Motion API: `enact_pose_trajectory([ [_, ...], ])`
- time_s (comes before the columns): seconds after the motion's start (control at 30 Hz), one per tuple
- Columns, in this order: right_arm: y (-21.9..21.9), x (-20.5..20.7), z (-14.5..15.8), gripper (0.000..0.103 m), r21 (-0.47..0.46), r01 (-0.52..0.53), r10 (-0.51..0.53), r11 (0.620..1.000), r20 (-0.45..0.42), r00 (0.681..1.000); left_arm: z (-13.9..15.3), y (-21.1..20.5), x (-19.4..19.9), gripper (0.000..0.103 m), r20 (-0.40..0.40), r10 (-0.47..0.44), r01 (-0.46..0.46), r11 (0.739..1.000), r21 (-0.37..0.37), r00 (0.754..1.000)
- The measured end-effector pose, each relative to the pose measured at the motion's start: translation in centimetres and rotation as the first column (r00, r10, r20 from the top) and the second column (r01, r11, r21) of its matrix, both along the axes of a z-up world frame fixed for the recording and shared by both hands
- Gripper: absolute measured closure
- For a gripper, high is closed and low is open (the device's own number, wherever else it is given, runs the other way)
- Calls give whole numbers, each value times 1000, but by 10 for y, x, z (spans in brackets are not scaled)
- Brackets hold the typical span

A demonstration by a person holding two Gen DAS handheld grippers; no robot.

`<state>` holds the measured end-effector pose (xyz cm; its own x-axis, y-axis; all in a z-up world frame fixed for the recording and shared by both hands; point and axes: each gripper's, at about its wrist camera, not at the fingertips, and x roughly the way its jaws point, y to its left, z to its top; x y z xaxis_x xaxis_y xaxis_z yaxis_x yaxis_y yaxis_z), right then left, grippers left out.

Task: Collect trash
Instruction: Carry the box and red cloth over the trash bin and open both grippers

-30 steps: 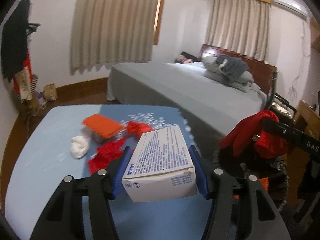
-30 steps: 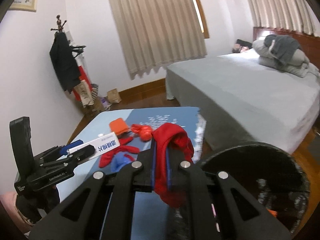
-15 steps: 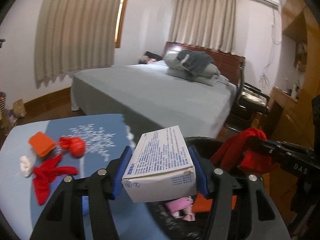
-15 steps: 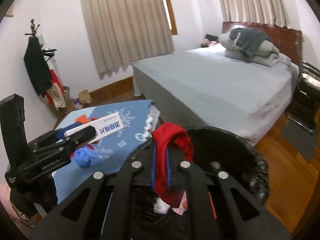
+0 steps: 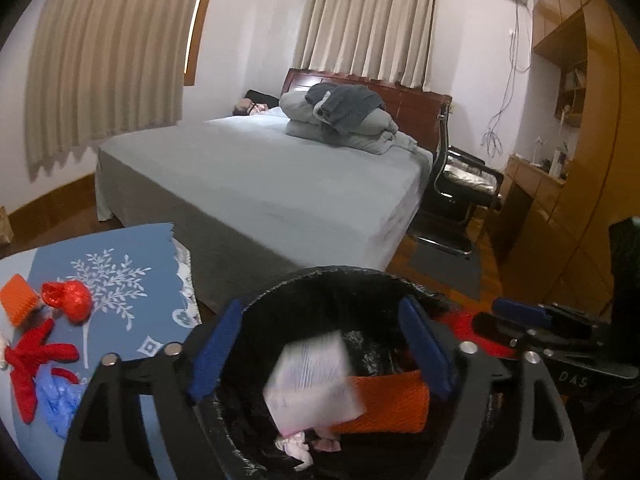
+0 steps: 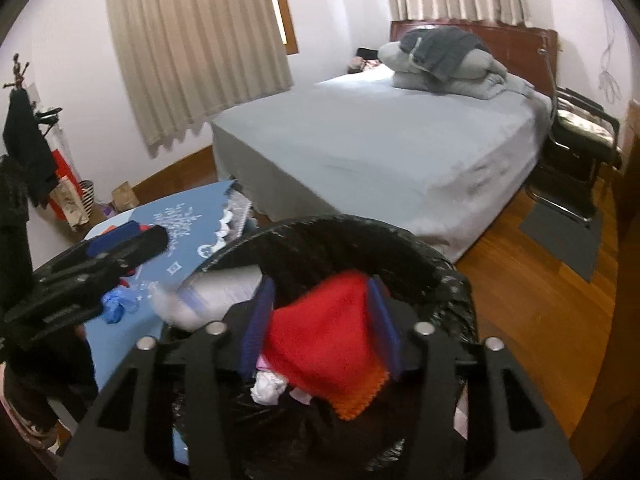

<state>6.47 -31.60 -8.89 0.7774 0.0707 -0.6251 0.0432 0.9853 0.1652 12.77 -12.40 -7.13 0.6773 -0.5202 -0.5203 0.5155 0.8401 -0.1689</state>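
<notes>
A wide bed (image 5: 280, 184) with a grey sheet is filling the far half of the room, folded grey bedding (image 5: 344, 120) piled at its dark wooden headboard, and beige curtains (image 5: 108, 52) are hanging behind it. A black-lined trash bin (image 5: 340, 280) is standing just beside the blue worktop (image 5: 132, 248), whose cloth is showing a white branch pattern. Both tools are hovering over the bin's mouth. The left hand-held gripper (image 5: 320, 344) is standing released, its blue pads having just been spreading apart, and the white box (image 5: 312, 384) of printed small text, blurred and unreadable, is dropping free between them into the bin, above an orange knitted piece (image 5: 392, 404) and crumpled pink-white paper (image 5: 296, 440). The right hand-held gripper (image 6: 320, 320) has likewise just been opening; the red cloth (image 6: 324, 340) with an orange edge is sitting between its pads over the bin, and whether the pads are pressing it I cannot tell. In the left view the right tool's body is showing the letters "DAS"; a label on the left tool in the right view is too blurred to read. Left on the worktop are lying a red cloth scrap (image 5: 32, 364), a blue plastic glove (image 5: 60, 400), a red crumpled wrapper (image 5: 68, 298) and an orange sponge-like block (image 5: 16, 298)
</notes>
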Motion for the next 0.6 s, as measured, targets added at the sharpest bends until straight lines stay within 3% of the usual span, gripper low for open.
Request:
enact_pose_trajectory([
  [0.13,-6,-2,-7,35,-3,22,-22,1000,-11,1000,2,10,-2,18,10,29,-29,1000,12,1000],
  [0.23,-3,-5,-9,15,-5,33,-33,999,-3,999,3,27,-4,13,26,70,-71,997,24,997],
  [0.27,-1,-7,-9,12,-6,37,-37,999,7,999,4,34,-5,10,35,87,-88,996,33,996],
  [0.6,46,9,-2,7,13,-27,26,1000,67,997,4,113,-14,6,86,256,-264,959,101,963],
])
